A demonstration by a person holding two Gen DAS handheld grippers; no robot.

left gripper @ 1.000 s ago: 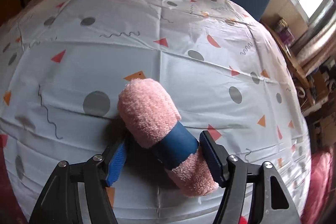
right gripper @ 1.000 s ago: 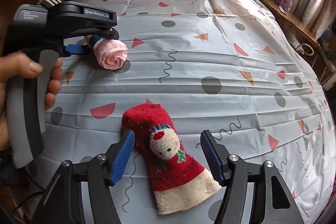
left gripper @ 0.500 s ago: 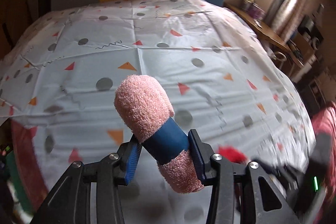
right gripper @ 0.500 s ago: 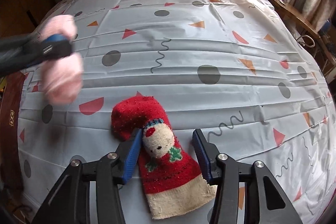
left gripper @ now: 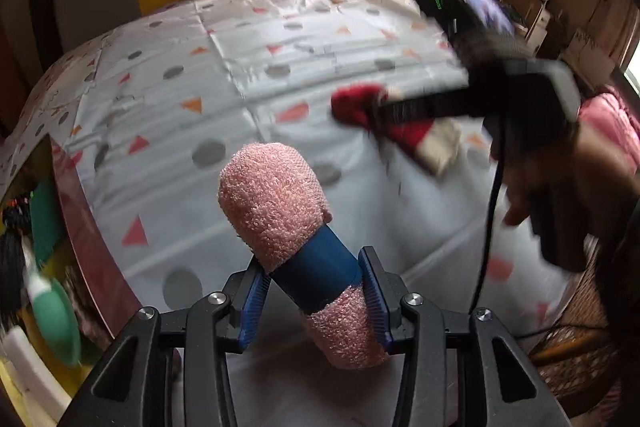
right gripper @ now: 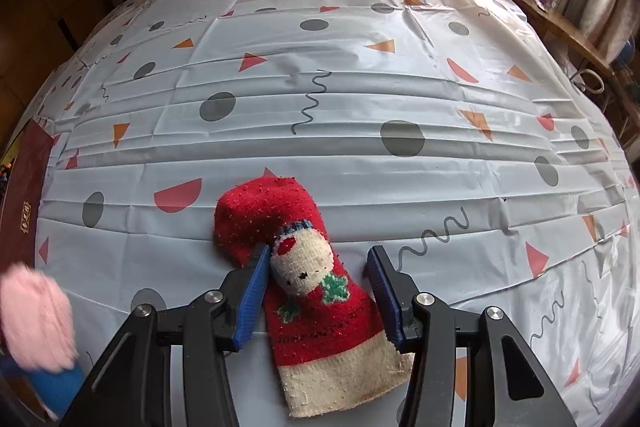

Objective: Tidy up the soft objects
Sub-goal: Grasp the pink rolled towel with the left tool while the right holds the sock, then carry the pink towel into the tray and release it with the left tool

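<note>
Patterned sheeting (right gripper: pixel 360 99) covers the bed; at its left edge the left gripper (left gripper: pixel 316 301) is clamped on the rolled pink towel (left gripper: pixel 276 203), lifted clear. Further right, the right gripper (right gripper: pixel 316 291) straddles the red sock (right gripper: pixel 316 291), lying flat: left pad touching, right pad apart, jaws just closing, so nothing looks stowed yet

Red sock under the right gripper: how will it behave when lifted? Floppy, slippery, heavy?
Probably floppy: the red sock lies flat and creased on the tablecloth, so the cream cuff would likely droop. Likely light, being thin knit. Fuzzy surface should grip the blue pads, though the glossy cloth may let it slide if pushed.
</note>
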